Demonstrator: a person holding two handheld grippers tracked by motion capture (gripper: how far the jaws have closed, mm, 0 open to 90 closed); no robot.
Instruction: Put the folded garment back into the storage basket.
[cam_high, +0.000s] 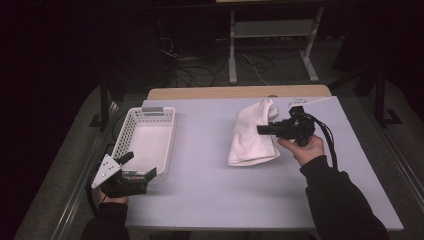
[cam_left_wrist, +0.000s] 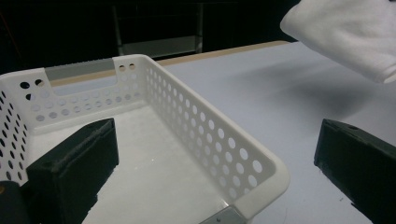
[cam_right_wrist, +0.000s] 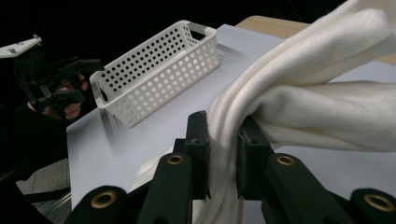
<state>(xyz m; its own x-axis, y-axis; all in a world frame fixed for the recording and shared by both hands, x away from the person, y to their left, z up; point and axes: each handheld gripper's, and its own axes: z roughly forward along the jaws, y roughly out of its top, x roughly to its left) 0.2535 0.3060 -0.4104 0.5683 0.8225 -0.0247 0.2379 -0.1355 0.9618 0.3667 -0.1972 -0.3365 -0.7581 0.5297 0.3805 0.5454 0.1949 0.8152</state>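
Observation:
A folded white towel (cam_high: 252, 135) hangs partly lifted over the right half of the table, its lower end trailing toward the front. My right gripper (cam_high: 261, 129) is shut on the towel; in the right gripper view the cloth (cam_right_wrist: 299, 98) is pinched between both jaws at the gripper (cam_right_wrist: 223, 154). A white perforated basket (cam_high: 126, 131) stands empty at the left edge of the table. My left gripper (cam_high: 137, 166) is open at the basket's near right corner, with one jaw inside the basket (cam_left_wrist: 233, 154) and one outside. The towel (cam_left_wrist: 345, 32) shows at upper right in the left gripper view.
The pale table (cam_high: 210, 175) has bare surface between basket and towel and along the front. A wooden strip (cam_high: 235, 92) runs along its far edge. Beyond it stand a metal frame (cam_high: 270, 45) and cables on the dark floor.

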